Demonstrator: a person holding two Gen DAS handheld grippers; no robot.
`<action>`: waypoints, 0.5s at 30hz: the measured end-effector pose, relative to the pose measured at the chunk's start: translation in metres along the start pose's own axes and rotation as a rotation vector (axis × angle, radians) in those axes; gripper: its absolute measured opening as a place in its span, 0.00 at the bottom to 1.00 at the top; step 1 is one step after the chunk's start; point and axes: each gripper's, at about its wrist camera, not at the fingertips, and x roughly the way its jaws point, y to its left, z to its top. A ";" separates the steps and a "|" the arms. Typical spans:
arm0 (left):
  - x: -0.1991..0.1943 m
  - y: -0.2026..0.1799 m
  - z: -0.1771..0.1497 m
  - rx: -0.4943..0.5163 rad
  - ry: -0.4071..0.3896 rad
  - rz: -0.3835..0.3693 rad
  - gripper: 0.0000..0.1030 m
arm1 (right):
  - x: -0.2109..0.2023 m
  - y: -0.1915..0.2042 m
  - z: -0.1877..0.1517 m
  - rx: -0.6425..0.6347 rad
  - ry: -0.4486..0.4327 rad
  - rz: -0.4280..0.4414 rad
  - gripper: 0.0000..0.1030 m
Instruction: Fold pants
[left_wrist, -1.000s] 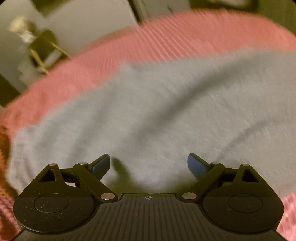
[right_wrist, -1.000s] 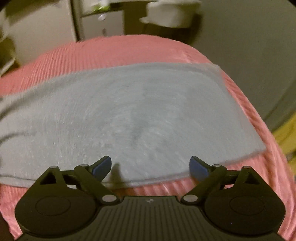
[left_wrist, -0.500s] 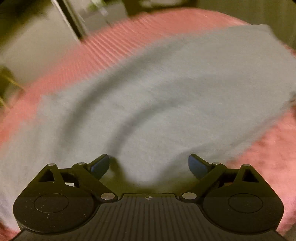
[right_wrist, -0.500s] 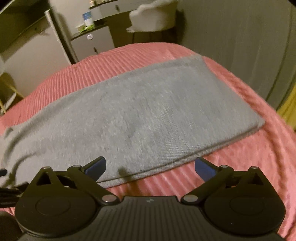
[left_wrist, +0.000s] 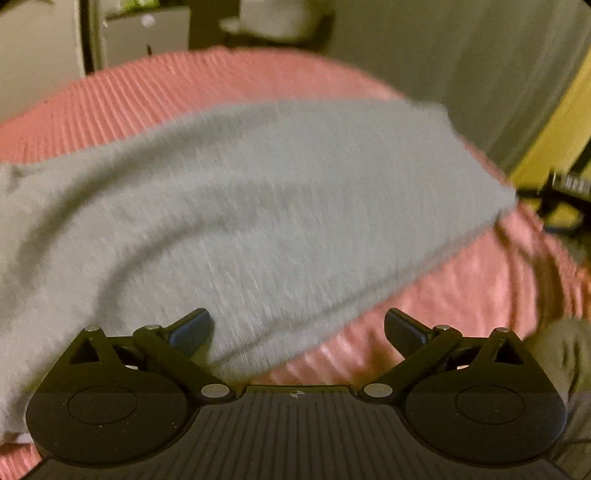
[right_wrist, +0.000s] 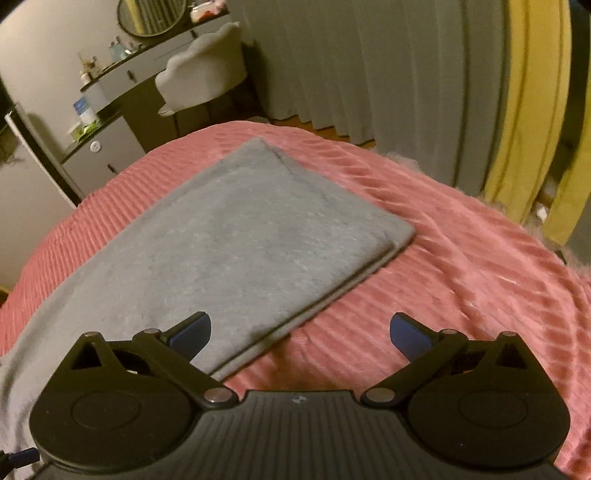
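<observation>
pants (right_wrist: 240, 243): grey, folded flat on pink bed cover (right_wrist: 480, 280), long side running up-left
left gripper (left_wrist: 297, 328): jaws opening, nothing between, over near edge
right gripper (right_wrist: 299, 330): spread wide, empty, nearer the folded corner

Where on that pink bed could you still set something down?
The pink bedspread lies bare right of the folded grey pants, out to the curtain side, and in a strip beyond them toward the cabinet. The left half is taken by the pants.

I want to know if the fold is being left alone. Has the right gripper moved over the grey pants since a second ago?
Yes. The right gripper has swung rightward; the grey pants now lie left of it, their corner further off.
</observation>
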 end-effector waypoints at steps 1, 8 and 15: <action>-0.002 0.002 0.006 -0.016 -0.025 -0.014 1.00 | 0.002 0.000 0.001 0.013 0.009 0.056 1.00; 0.002 0.030 0.008 -0.192 -0.007 0.013 1.00 | 0.048 0.003 0.018 0.223 0.113 0.357 1.00; 0.016 0.036 0.008 -0.228 0.029 0.034 1.00 | 0.067 -0.021 0.033 0.182 0.096 0.203 0.45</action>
